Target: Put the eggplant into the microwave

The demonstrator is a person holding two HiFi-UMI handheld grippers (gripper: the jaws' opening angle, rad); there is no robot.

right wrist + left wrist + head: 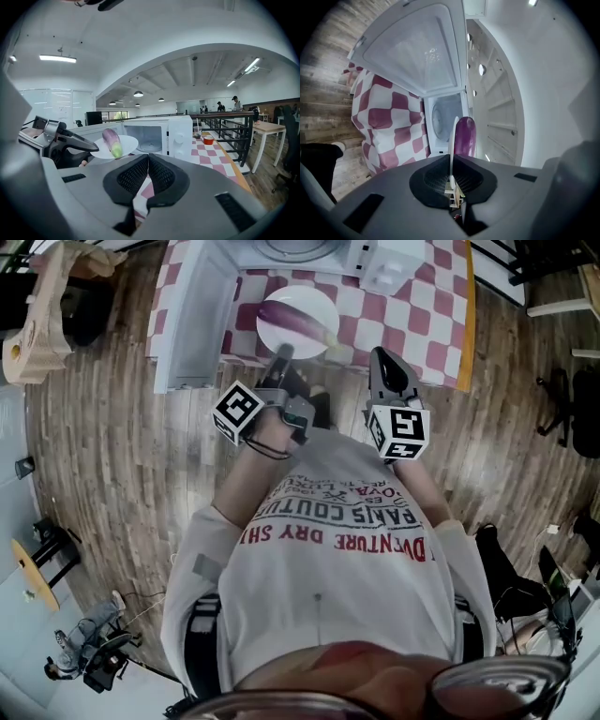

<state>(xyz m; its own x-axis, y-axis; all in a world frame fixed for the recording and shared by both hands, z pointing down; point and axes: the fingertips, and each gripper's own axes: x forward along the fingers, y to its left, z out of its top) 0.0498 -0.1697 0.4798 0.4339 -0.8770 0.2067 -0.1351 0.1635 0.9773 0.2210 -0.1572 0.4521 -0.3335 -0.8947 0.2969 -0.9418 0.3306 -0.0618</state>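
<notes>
A purple eggplant (298,317) with a green stem end lies on a white plate (319,298). My left gripper (282,354) is shut on the plate's near rim and holds it above the checkered table, in front of the microwave (281,251). In the left gripper view the plate (453,136) stands edge-on between the pads, the eggplant (465,136) to its right, and the microwave's open cavity (440,115) lies behind. My right gripper (379,354) is beside the plate on the right, shut and holding nothing. The right gripper view shows the eggplant (112,142) on the plate (126,144).
The microwave door (199,315) swings open to the left over the table's edge. A red-and-white checkered cloth (427,320) covers the table. A small red bowl (208,139) and a cup stand on the table beyond the microwave. A black railing (234,133) runs along the right.
</notes>
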